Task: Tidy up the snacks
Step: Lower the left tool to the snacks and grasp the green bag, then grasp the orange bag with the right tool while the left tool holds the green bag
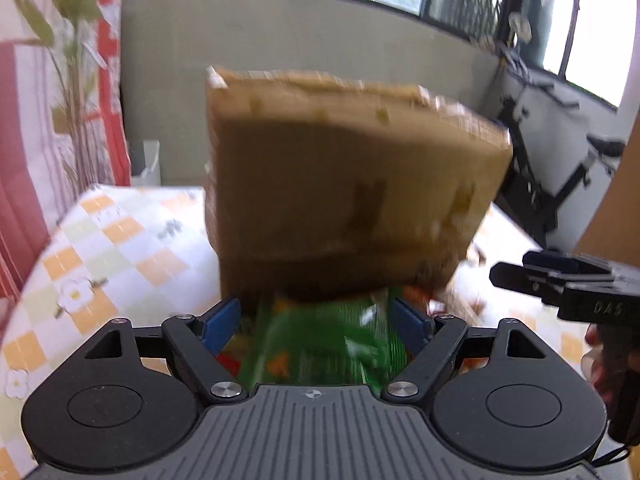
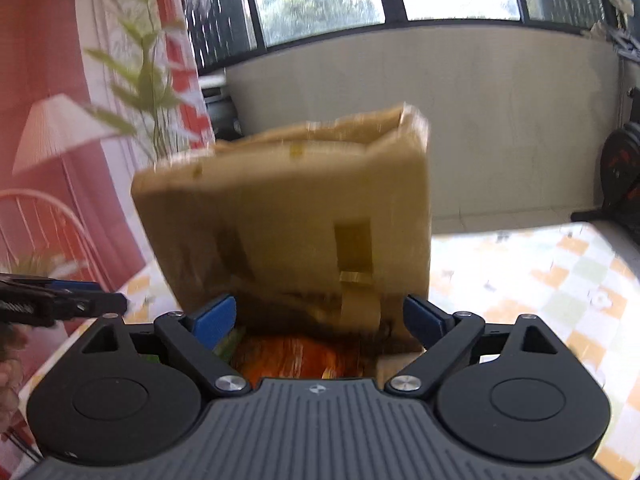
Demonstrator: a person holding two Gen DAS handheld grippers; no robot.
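Brown cardboard box (image 1: 344,184), taped and blurred, stands above green snack packet (image 1: 320,352).

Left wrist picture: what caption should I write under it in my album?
Open left claw over a green snack bag, facing a blurry cardboard box on a checkered tablecloth.

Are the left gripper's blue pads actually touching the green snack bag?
Cannot tell. In the left wrist view the green snack bag lies between the left gripper's open blue pads, but blur hides any contact.
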